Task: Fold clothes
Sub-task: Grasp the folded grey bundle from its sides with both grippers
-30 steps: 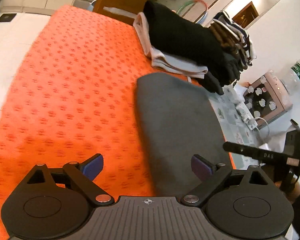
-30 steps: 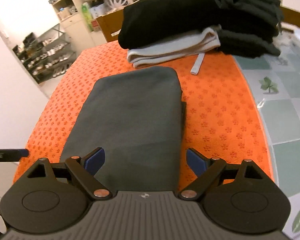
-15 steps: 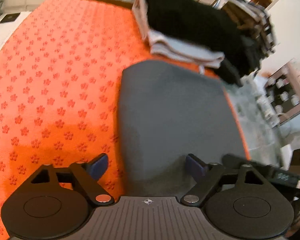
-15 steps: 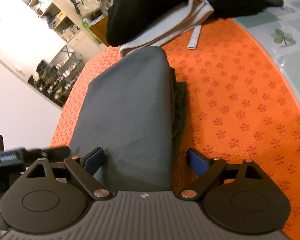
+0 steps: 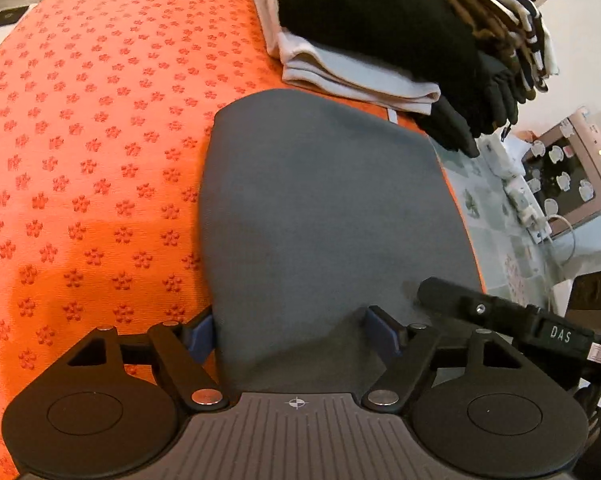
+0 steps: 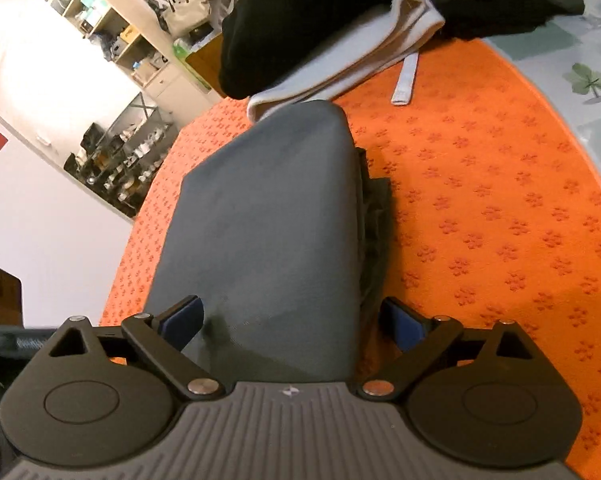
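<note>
A folded grey garment [image 5: 320, 208] [image 6: 268, 220] lies lengthwise on the orange flower-patterned mat [image 5: 80, 140] [image 6: 500, 208]. My left gripper [image 5: 292, 334] is open, low at the garment's near end, with its left edge by one blue pad [image 5: 202, 334] and cloth filling the gap. My right gripper [image 6: 294, 322] is open too, at the same end, astride the garment's right edge, where darker layers [image 6: 374, 216] stick out. The right gripper's black body [image 5: 500, 316] shows close beside the left one.
Behind the garment is a stack of folded clothes: a black piece [image 5: 372, 24] [image 6: 300, 20] on a white one [image 5: 340, 76] [image 6: 360, 56], with a white strap [image 6: 404, 80] trailing. A leaf-print tablecloth [image 6: 588, 80], a power strip [image 5: 520, 200] and a pink box [image 5: 572, 172] lie to the right.
Both grippers have come down and forward onto the near end of the grey garment. Its cloth now sits between the fingers of each. The garment itself has stayed in place.
</note>
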The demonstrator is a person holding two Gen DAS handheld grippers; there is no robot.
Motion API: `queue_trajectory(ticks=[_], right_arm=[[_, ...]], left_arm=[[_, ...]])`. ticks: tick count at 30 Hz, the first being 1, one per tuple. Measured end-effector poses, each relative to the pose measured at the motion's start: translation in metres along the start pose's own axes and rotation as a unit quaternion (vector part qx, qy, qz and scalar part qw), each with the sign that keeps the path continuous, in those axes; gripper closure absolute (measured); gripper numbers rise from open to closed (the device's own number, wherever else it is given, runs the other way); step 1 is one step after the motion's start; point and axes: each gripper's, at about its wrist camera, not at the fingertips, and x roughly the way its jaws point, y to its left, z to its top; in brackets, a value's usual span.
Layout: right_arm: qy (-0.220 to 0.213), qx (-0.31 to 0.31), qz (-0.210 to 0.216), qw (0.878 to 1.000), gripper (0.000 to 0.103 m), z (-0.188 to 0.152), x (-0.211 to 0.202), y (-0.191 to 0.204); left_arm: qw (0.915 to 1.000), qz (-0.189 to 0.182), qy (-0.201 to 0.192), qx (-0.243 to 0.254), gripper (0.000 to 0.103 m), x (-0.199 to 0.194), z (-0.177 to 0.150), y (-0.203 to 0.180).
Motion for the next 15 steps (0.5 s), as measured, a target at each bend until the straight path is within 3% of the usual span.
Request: queue_trajectory(ticks=[9,15], right_arm=[[0.02,-0.14,-0.03,0.99,0.009,-0.007,0.009,0.069],[0.024,-0.063,-0.037,0.997,0.009,-0.009,0.009,0.041]], left_arm=[[0.9997,-0.022,-0.005,-0.007,0.026,-0.003,-0.002,0.009],[0.9998,-0.021,-0.003,-0.002,0.026,-0.002,-0.001,0.008]])
